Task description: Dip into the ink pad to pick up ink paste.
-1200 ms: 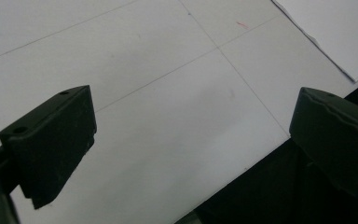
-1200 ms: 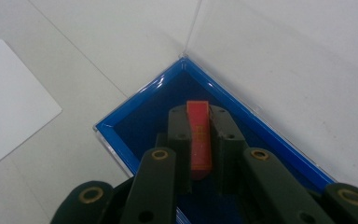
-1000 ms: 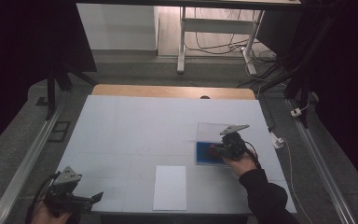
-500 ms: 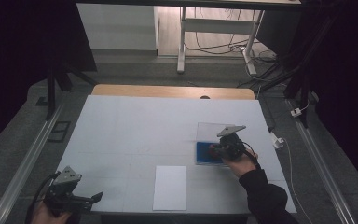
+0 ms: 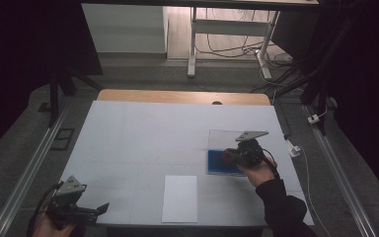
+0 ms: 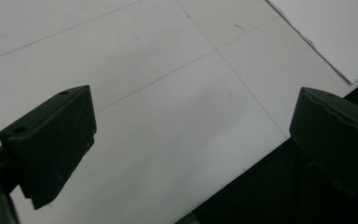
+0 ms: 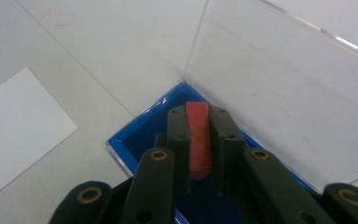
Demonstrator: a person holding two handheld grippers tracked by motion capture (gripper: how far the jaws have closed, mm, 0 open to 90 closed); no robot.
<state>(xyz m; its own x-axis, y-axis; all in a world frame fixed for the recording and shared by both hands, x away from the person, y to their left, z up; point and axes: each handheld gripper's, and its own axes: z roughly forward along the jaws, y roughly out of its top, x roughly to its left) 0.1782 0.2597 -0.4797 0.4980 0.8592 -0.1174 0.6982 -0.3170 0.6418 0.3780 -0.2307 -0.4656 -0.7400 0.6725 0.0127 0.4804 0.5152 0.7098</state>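
A shallow blue box (image 5: pixel 217 162) (image 7: pixel 140 133) lies at the right of the white table (image 5: pixel 143 138), its clear lid (image 5: pixel 224 138) (image 7: pixel 284 70) standing open behind it. My right gripper (image 5: pixel 228 157) (image 7: pixel 198 122) hangs just over the box's inside, shut on a flat red piece (image 7: pixel 199 140) pinched upright between its jaws. My left gripper (image 5: pixel 101 210) (image 6: pixel 186 130) sits at the table's front left corner, open with nothing between its jaws, one jaw over the table edge.
A white sheet of paper (image 5: pixel 180 197) (image 6: pixel 331 32) (image 7: pixel 16 126) lies at the front middle of the table. A wooden strip (image 5: pixel 182 97) runs along the far edge. Metal rails and cables flank the table on the floor.
The right gripper with the red piece has shifted slightly over the blue box. The left gripper has stayed in place.
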